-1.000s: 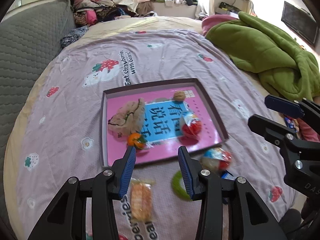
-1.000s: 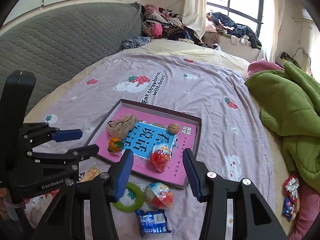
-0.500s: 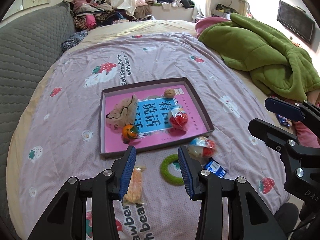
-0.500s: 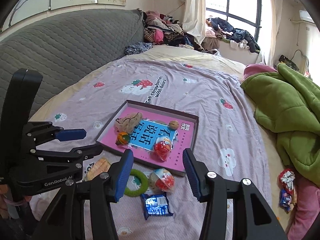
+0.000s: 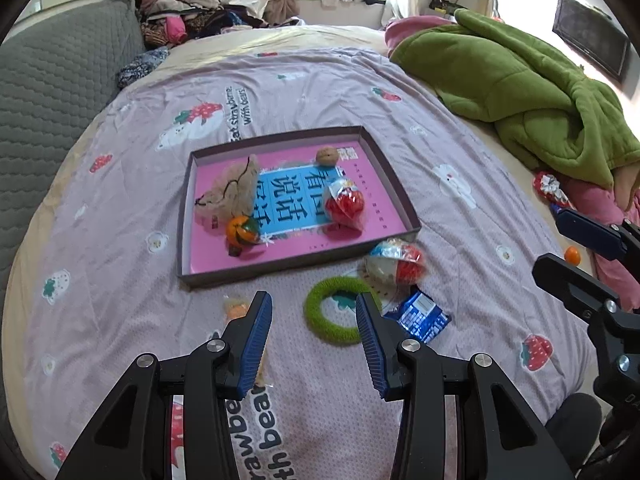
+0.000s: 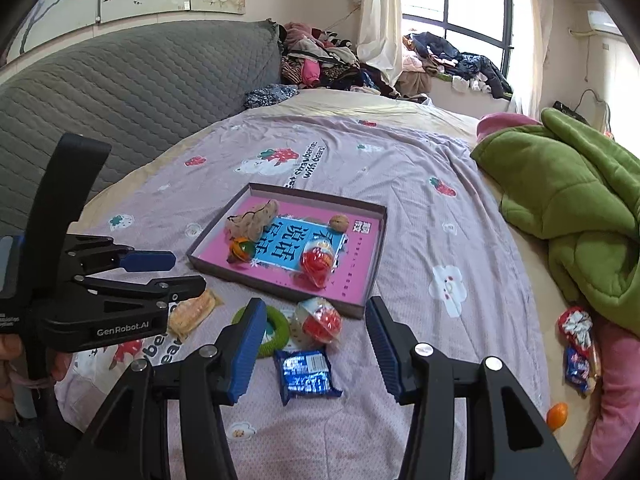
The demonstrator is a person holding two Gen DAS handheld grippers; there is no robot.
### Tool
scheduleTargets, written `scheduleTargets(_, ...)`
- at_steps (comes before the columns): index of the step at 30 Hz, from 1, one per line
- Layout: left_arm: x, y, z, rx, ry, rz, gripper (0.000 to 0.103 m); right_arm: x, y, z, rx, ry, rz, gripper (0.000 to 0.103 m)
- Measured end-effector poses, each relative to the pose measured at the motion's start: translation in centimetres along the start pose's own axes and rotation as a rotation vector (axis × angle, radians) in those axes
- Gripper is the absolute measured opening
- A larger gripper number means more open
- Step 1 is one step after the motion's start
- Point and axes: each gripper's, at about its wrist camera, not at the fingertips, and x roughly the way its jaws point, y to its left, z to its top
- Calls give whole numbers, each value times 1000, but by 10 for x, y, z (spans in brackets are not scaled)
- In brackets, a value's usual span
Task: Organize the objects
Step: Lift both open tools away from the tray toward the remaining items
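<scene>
A shallow pink-lined box tray (image 5: pixel 400 200) (image 6: pixel 374 256) lies on the bed and holds a beige pouch (image 5: pixel 234 192), a small orange (image 5: pixel 240 230), a walnut (image 5: pixel 327 156) and a red-and-white egg toy (image 5: pixel 346 202). In front of the tray lie a second egg toy (image 5: pixel 396 264) (image 6: pixel 320 320), a green ring (image 5: pixel 334 314) (image 6: pixel 276 332), a blue snack packet (image 5: pixel 424 316) (image 6: pixel 306 372) and an orange snack bag (image 6: pixel 194 312). My left gripper (image 5: pixel 314 340) is open and empty above the ring. My right gripper (image 6: pixel 316 344) is open and empty above the packet.
A green quilt (image 5: pixel 520 88) is heaped on the right of the bed. Wrapped snacks (image 6: pixel 576 344) and a small orange (image 6: pixel 557 416) lie by the right edge. A grey headboard (image 6: pixel 140 92) stands on the left, and piled clothes (image 6: pixel 320 60) lie at the far end.
Both grippers have pulled back and up from the tray, so more of the bed shows. Jaws stayed open. The objects have not moved.
</scene>
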Motion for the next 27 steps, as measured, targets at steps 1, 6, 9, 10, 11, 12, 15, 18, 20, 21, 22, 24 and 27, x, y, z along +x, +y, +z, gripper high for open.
scheduleTargets(1,1,-1,-2,0,2,-1,45,-1,-1,-3,2,0,1,51)
scheduleTargets(6,5,-3,-9,-1,15,-12,45,-1,-3,-16,1,-3,-12,51)
scheduleTargets(9,9,-5,-12,-2,24,-18,45,2,-5,-24,12,4,-9,51)
scheduleTargets(10,10,-6,-13,-2,25,-20,45,3,-5,-27,14,7,-10,51)
scheduleTargets(11,11,-6,-14,-3,27,-21,45,3,-5,-28,16,8,-10,51)
scheduleTargets(12,12,-7,-15,-4,29,-23,45,3,-6,-31,17,10,-12,51)
scheduleTargets(15,15,-8,-16,-8,35,-31,45,6,-6,-38,19,11,-11,51)
scheduleTargets(18,19,-9,-17,-10,41,-35,45,8,-3,-45,10,12,-10,51)
scheduleTargets(20,22,-10,-18,-10,46,-36,45,9,0,-51,1,13,-10,51)
scheduleTargets(21,23,-10,-19,-11,46,-36,45,10,2,-53,-5,15,-13,51)
scheduleTargets(22,24,-10,-19,-11,49,-37,45,11,4,-56,-12,14,-13,52)
scheduleTargets(24,27,-10,-20,-12,53,-39,45,13,7,-60,-21,18,-16,52)
scheduleTargets(27,30,-11,-22,-12,55,-43,45,15,11,-64,-33,20,-14,52)
